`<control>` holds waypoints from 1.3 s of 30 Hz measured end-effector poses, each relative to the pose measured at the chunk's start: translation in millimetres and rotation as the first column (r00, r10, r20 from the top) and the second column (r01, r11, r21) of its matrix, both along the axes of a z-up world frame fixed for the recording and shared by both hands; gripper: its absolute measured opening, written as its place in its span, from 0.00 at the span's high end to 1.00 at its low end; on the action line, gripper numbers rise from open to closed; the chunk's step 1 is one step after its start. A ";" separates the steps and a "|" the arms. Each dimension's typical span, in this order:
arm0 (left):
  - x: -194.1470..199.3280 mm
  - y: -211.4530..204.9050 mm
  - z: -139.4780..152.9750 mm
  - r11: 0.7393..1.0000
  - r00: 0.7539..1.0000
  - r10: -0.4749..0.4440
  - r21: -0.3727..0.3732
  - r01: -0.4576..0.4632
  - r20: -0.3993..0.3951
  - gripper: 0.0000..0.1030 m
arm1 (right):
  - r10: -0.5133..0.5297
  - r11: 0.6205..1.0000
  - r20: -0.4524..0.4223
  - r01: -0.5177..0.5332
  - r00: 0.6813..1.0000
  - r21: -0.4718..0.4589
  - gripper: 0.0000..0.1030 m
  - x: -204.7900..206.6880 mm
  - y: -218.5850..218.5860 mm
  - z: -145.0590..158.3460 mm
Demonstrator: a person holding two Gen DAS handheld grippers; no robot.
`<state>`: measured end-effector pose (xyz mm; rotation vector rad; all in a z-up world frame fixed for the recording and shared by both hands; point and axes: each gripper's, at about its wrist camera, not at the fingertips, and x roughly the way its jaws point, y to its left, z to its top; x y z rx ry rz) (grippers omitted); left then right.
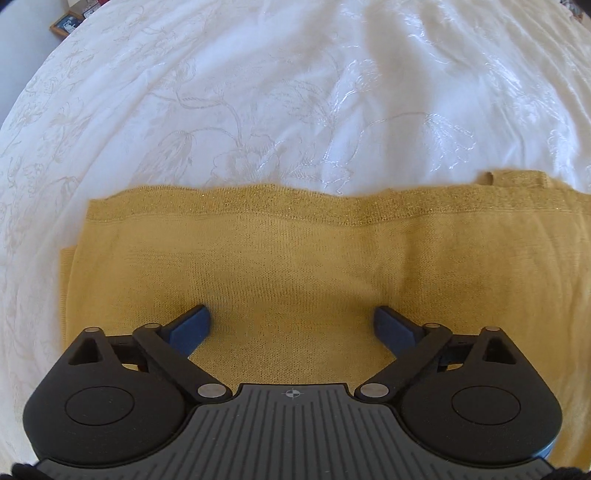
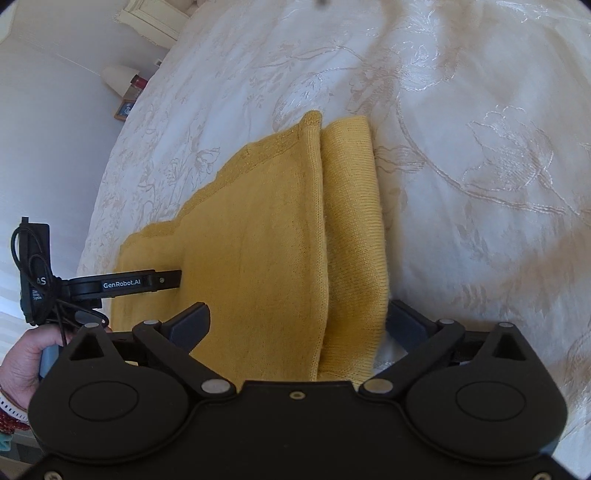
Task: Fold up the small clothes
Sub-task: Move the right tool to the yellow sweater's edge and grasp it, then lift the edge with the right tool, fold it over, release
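The sweater (image 1: 295, 266) runs off the left wrist view at 3 o'clock, and its near edge hides under the left gripper (image 1: 291, 328). In the right wrist view the right gripper (image 2: 295, 325) covers its near end. A framed picture (image 1: 66, 24) at 11 o'clock is too small to read. The hand (image 2: 26, 365) is cut at 8 o'clock.

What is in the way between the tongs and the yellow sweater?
Nothing visible. Both the left tongs and right tongs hang open right over the yellow sweater lying on the white bedspread.
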<state>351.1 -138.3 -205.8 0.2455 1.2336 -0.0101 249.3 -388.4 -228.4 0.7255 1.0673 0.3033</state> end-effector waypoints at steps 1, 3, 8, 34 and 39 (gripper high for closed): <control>-0.7 0.6 0.2 1.000 1.000 0.005 -0.006 -0.005 0.003 0.03 | -0.004 1.000 -0.001 0.004 1.000 0.010 0.01 -0.1 -1.6 -0.5; -3.9 2.7 4.7 1.000 1.000 0.007 -0.017 -0.007 0.003 0.04 | -0.014 0.999 -0.004 0.014 1.000 0.037 0.01 -0.6 -6.0 -1.5; -39.0 17.1 35.5 0.999 0.999 0.013 -0.038 -0.011 0.052 0.13 | -0.020 0.997 -0.027 0.023 0.999 0.080 0.01 1.0 -12.6 -1.7; -197.5 155.9 85.8 0.970 0.988 0.154 -0.191 -0.150 0.008 0.13 | 0.157 0.982 0.035 -0.152 0.987 -0.109 0.75 29.4 135.1 136.0; -198.3 178.0 88.0 0.967 0.989 0.145 -0.216 -0.137 0.022 0.13 | 0.205 0.976 0.034 -0.202 0.978 -0.087 0.76 44.7 201.1 140.4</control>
